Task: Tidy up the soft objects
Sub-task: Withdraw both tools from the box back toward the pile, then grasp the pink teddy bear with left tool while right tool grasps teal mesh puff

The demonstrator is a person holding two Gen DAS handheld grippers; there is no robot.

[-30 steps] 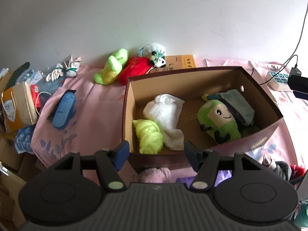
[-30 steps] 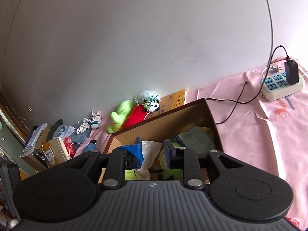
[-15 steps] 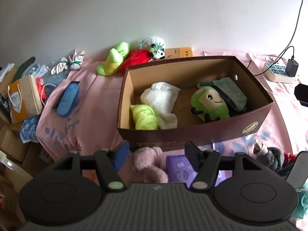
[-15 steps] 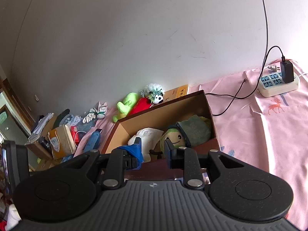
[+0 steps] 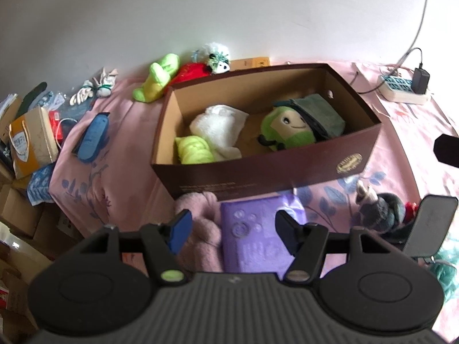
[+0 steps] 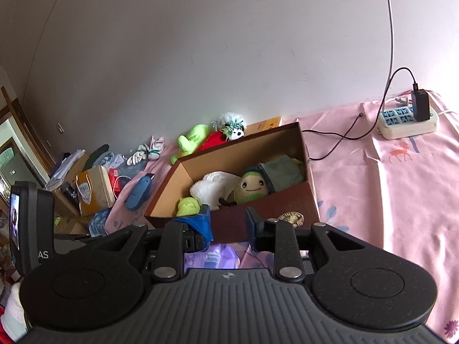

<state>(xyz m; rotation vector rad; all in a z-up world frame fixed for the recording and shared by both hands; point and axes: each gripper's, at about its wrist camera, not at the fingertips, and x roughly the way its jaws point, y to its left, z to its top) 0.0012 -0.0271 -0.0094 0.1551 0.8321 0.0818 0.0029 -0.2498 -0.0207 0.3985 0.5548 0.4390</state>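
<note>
A brown cardboard box [image 5: 266, 169] stands on the pink cloth. Inside it lie a white towel [image 5: 218, 126], a yellow-green bundle [image 5: 192, 150] and a green plush with a grey hat [image 5: 289, 129]. In front of the box lie a pink fluffy piece [image 5: 200, 209] and a purple pack [image 5: 252, 229]. My left gripper [image 5: 233, 230] hangs open above these two, holding nothing. My right gripper [image 6: 228, 225] is in front of the box [image 6: 258, 209], its jaws a narrow gap apart with nothing between them. The green plush [image 6: 252, 186] shows beyond it.
Lime, red and panda plush toys [image 5: 183, 68] lie against the wall behind the box. A blue case [image 5: 93, 137] and white gloves [image 5: 94, 90] lie to the left, near cartons [image 5: 28, 140] at the cloth's edge. A power strip [image 5: 401, 89] sits far right, and a dark plush [image 5: 381, 209] near right.
Both grippers have drawn back from the box, which now looks smaller and farther. The pink fluffy piece and purple pack have come fully into the left view. Neither gripper's opening visibly changed.
</note>
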